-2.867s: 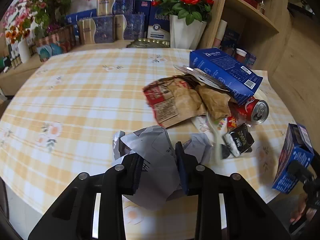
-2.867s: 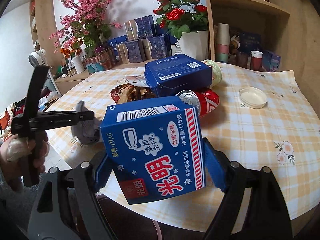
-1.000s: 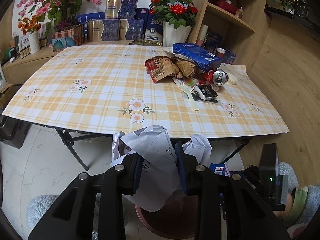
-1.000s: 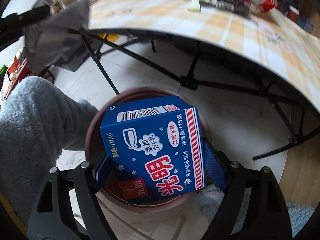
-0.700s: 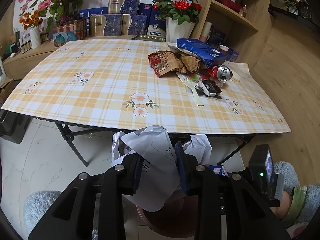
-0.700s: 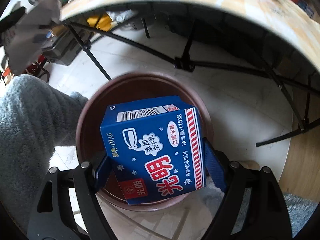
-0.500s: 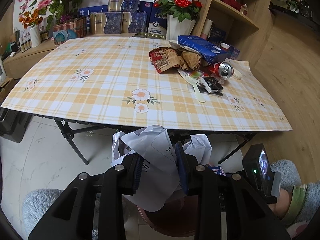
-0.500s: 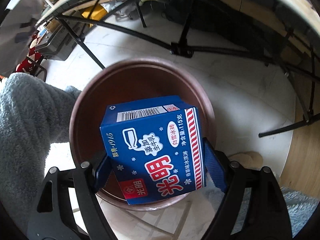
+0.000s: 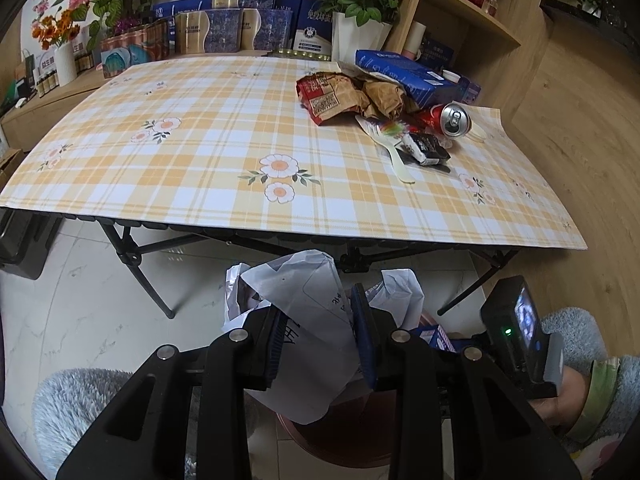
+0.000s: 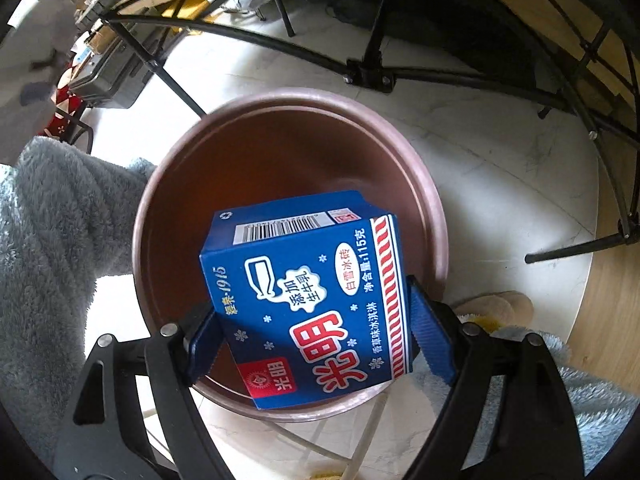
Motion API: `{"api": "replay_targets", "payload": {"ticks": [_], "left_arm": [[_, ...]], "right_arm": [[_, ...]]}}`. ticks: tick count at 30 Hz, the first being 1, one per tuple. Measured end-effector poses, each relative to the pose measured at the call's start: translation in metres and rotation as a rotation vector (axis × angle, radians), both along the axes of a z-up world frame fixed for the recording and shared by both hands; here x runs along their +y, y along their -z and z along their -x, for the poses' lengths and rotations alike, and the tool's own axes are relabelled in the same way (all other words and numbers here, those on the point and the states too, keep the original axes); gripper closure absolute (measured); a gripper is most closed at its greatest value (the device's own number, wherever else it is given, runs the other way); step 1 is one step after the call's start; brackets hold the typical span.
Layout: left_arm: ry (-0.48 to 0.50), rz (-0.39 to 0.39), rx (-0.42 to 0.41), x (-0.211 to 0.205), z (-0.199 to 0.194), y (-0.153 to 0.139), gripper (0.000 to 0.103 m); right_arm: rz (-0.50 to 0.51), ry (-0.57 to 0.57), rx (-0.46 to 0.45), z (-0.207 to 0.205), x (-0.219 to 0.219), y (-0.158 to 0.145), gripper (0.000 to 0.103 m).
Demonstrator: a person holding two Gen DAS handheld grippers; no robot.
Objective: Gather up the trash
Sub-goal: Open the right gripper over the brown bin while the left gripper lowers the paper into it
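My left gripper (image 9: 320,344) is shut on a crumpled white paper (image 9: 312,328), held in front of the table's near edge, above the brown bin (image 9: 340,440). My right gripper (image 10: 316,332) points down into the brown bin (image 10: 280,152). The blue ice-cream box (image 10: 312,296) sits between its fingers, tilted, with a gap at the left pad. The bin looks otherwise bare. Its blue corner shows in the left wrist view (image 9: 434,338). More trash lies on the table: a brown paper bag (image 9: 344,96), a red can (image 9: 444,118), a black wrapper (image 9: 426,148), a plastic fork (image 9: 396,156).
The table has a yellow plaid cloth (image 9: 224,148) and black folding legs (image 10: 372,68). A long blue box (image 9: 408,76), flower pots and gift boxes stand at the back. A wooden shelf (image 9: 472,12) is at the right. Grey fuzzy trouser legs (image 10: 44,232) flank the bin.
The right gripper has lowered toward the bin, and its fingers have spread so the blue box has tilted loose between them. The left gripper still holds the paper, nearly still.
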State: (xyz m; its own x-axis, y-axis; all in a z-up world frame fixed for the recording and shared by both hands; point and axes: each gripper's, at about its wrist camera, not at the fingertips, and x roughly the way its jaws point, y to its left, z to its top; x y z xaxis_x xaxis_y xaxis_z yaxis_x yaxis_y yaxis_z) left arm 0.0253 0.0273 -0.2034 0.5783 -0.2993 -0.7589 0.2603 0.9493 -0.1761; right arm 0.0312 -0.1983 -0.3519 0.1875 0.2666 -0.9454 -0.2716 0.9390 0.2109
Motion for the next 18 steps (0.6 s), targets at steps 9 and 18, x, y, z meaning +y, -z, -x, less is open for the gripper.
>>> {"api": "replay_targets", "payload": {"ticks": [9,18], "left_arm": [[0.02,-0.001,0.007,-0.004,0.0,0.008,0.072],[0.087,0.006,0.104,-0.02,-0.008,0.037,0.072]], "right_arm": [[0.0,0.06,-0.204,0.009,-0.014,-0.046,0.008],[-0.005,0.209,-0.335,0.01,-0.045,-0.071,0.006]]}}
